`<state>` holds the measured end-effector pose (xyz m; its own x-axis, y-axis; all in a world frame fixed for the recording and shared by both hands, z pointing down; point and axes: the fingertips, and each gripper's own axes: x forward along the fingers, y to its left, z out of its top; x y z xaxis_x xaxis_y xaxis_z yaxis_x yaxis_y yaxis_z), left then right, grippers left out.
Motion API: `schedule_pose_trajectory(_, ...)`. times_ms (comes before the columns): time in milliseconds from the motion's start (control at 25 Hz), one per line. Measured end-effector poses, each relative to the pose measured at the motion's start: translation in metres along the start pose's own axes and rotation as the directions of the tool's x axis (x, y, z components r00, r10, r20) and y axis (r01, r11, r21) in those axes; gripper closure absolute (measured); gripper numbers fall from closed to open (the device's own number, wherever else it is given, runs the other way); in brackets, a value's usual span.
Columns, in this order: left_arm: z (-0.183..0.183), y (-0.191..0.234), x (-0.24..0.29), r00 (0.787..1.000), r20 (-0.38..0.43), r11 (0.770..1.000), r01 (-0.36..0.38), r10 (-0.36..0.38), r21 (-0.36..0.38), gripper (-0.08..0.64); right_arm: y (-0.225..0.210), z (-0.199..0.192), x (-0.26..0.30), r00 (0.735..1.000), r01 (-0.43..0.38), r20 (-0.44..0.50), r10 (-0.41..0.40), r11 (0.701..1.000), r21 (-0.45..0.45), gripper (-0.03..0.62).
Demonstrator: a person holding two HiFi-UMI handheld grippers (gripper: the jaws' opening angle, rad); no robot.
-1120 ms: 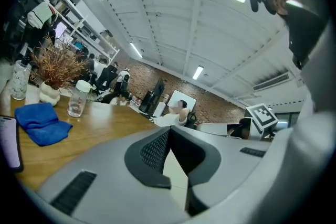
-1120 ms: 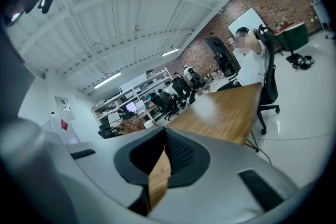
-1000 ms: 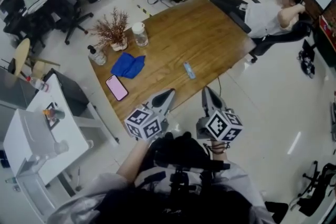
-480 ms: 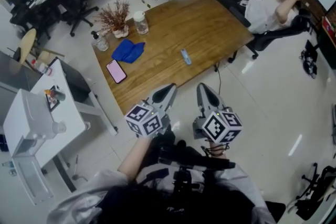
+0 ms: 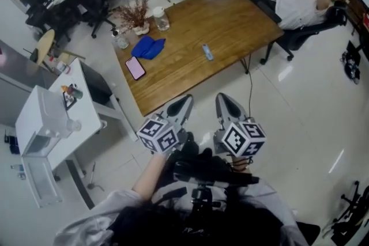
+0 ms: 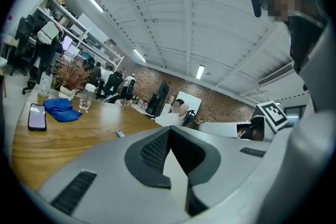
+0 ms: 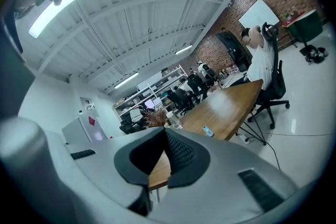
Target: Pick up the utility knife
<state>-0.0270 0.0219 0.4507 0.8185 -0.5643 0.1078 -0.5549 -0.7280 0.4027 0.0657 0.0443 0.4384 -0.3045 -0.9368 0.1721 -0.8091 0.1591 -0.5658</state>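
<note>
The utility knife [image 5: 207, 52] is a small light-blue bar lying on the wooden table [image 5: 230, 20], right of its middle. It shows as a tiny speck in the left gripper view [image 6: 120, 134] and in the right gripper view [image 7: 208, 131]. My left gripper [image 5: 184, 104] and right gripper [image 5: 223, 102] hang side by side over the floor, short of the table's near edge and well away from the knife. Both point toward the table. In each gripper view the jaws meet at the tips, left gripper [image 6: 169, 129] and right gripper [image 7: 164, 130], with nothing between them.
On the table's left end lie a blue cloth [image 5: 147, 46], a pink phone [image 5: 135, 67], a dried plant [image 5: 135, 13], a jar [image 5: 161, 18] and a small bottle [image 5: 121, 40]. A seated person [image 5: 300, 6] is at the far right corner. A white cabinet [image 5: 57, 118] stands at the left.
The table has slid up and away in the head view. Both grippers, which overlapped its near edge, now hang over the floor further back. Their jaws look the same.
</note>
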Motion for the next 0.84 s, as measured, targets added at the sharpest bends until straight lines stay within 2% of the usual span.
schedule_pose_trajectory(400, -0.001, -0.026, 0.002, 0.999, -0.006, 0.999, 0.047, -0.046, 0.026, 0.554, -0.002, 0.0, -0.022, 0.999, 0.02, 0.026, -0.02, 1.0, -0.018, 0.581)
schedule_pose_trajectory(840, 0.003, -0.023, 0.004, 0.996, -0.014, 0.995, 0.085, -0.085, 0.042, 0.554, 0.006, -0.003, -0.016, 0.998, 0.047, 0.039, -0.045, 0.998, -0.04, 0.581)
